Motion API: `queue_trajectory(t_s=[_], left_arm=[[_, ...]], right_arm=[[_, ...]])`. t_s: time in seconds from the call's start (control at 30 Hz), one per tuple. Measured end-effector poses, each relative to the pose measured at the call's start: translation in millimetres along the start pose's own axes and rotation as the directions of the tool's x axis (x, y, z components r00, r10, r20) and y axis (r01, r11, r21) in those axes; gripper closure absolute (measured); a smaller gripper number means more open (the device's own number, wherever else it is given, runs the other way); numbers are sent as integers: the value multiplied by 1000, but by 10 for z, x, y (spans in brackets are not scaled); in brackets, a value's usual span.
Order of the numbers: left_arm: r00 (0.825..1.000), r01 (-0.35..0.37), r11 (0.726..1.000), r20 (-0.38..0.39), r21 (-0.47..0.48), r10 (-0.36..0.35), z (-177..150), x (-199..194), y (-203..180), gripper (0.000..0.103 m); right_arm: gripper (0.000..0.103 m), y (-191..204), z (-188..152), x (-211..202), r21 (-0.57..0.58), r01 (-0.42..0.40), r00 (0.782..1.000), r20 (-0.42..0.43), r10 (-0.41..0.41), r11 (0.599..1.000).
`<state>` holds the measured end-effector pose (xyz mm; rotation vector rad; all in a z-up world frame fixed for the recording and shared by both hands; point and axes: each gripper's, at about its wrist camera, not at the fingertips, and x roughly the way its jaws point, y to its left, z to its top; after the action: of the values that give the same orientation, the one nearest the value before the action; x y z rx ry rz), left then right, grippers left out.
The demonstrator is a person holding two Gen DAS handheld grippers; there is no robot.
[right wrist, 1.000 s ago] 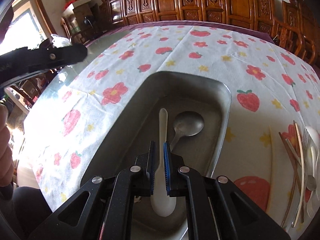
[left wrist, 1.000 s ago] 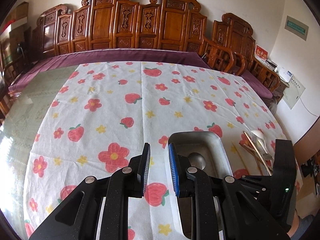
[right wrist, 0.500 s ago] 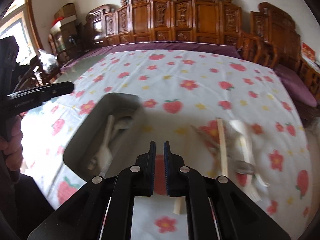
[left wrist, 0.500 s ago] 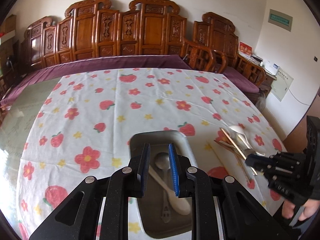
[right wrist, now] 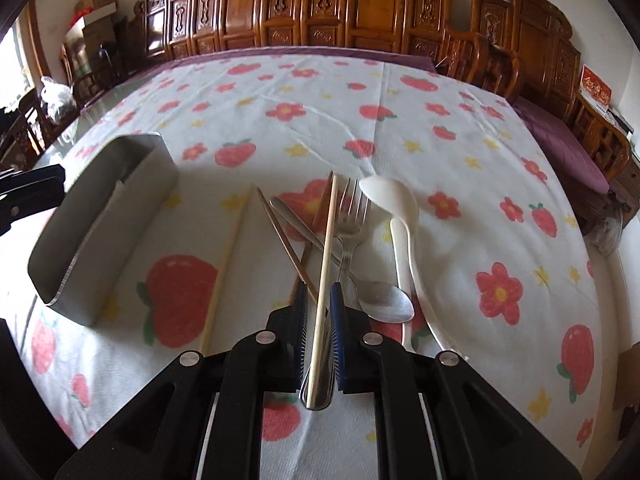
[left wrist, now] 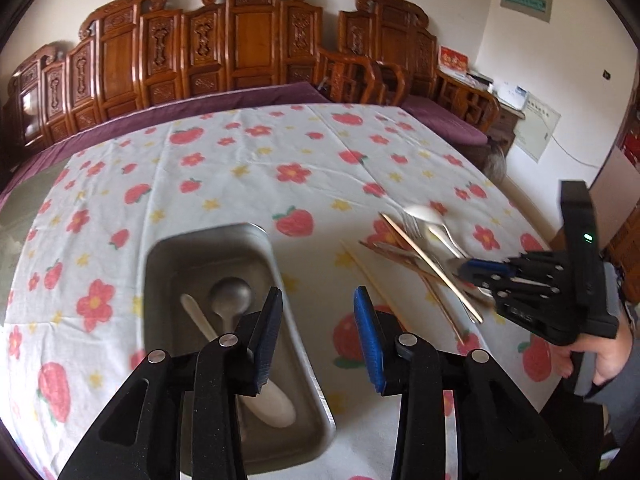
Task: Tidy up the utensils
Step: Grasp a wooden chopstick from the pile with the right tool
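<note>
A steel tray (left wrist: 208, 248) (right wrist: 116, 204) holds a metal spoon (left wrist: 231, 294) and a white plastic spoon (left wrist: 268, 404). To its right lies a pile of utensils: a light chopstick (right wrist: 326, 256), a metal fork (right wrist: 352, 220), a white spoon (right wrist: 390, 196), a metal spoon (right wrist: 384, 300) and brown chopsticks (right wrist: 286, 240). My left gripper (left wrist: 318, 336) is open and empty above the tray's right rim. My right gripper (right wrist: 319, 334) (left wrist: 480, 270) is low over the pile, jaws a narrow gap apart around the chopstick and fork handle, not clamped.
A single chopstick (right wrist: 226, 264) lies between the tray and the pile. The table carries a white cloth with strawberries and flowers (left wrist: 280, 160). Carved wooden chairs (left wrist: 256, 40) line the far side. The table edge drops off at the right (left wrist: 532, 208).
My right gripper let go of the white spoon in the tray, moved right to the pile and came down over a chopstick and fork. My left gripper opened wide.
</note>
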<state>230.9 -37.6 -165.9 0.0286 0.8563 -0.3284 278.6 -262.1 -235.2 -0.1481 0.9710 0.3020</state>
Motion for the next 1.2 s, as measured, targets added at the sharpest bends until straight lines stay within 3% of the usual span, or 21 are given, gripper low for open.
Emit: queue_trajectory(t_s=[0.23, 0.67, 0.73, 0.87, 0.93, 1.2], left_arm=[[1000, 24, 999, -18, 49, -23, -113, 77, -232, 67], [998, 38, 998, -49, 58, -36, -219, 192, -372, 67], [998, 36, 998, -51, 57, -34, -226, 198, -362, 67], [998, 32, 998, -54, 52, -29, -243, 211, -356, 67], [998, 29, 998, -57, 56, -26, -253, 221, -369, 67], [998, 20, 998, -65, 57, -17, -307, 254, -475, 67]], right_arm=[[90, -26, 25, 241, 9, 6, 999, -47, -6, 1000], [88, 50, 40, 247, 2, -62, 994, -94, 62, 998], [89, 82, 41, 259, -16, -28, 995, -91, 26, 999], [91, 20, 88, 289, 28, -29, 995, -90, 31, 999], [96, -17, 93, 292, 50, -28, 995, -92, 33, 998], [97, -169, -75, -83, 109, -94, 995, -29, 98, 990]])
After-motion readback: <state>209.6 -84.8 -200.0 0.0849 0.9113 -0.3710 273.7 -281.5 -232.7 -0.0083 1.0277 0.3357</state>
